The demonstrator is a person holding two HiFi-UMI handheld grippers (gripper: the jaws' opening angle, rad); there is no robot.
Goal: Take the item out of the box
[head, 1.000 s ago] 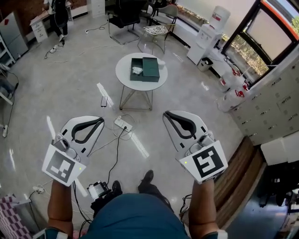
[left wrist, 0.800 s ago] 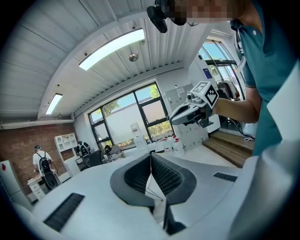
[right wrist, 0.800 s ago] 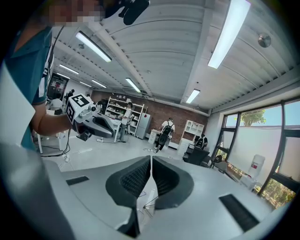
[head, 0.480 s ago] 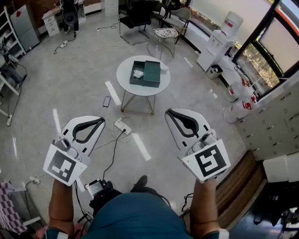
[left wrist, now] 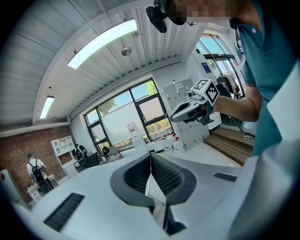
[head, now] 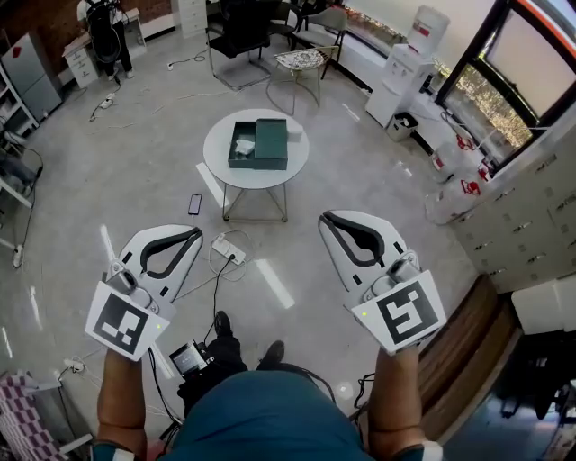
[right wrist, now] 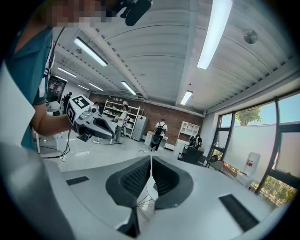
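Note:
A dark green open box (head: 257, 144) lies on a round white table (head: 219, 162) far ahead in the head view, its lid folded to the right and a pale item (head: 243, 145) in its left half. My left gripper (head: 192, 233) is held low at the left, well short of the table, its jaws shut and empty. My right gripper (head: 328, 219) is level with it at the right, shut and empty too. In the left gripper view the left gripper (left wrist: 151, 155) has its pads together, and the right gripper view shows the right gripper (right wrist: 151, 158) the same.
A power strip (head: 227, 248) and cables lie on the floor between me and the table, with a phone (head: 194, 204) beside the table's legs. Chairs (head: 302, 62) stand behind the table, water dispensers (head: 407, 63) at the right wall. A person (head: 106, 25) stands far back left.
The view has shifted as I step across the floor; the table now sits a little further left in the view. Both grippers keep the same pose, shut.

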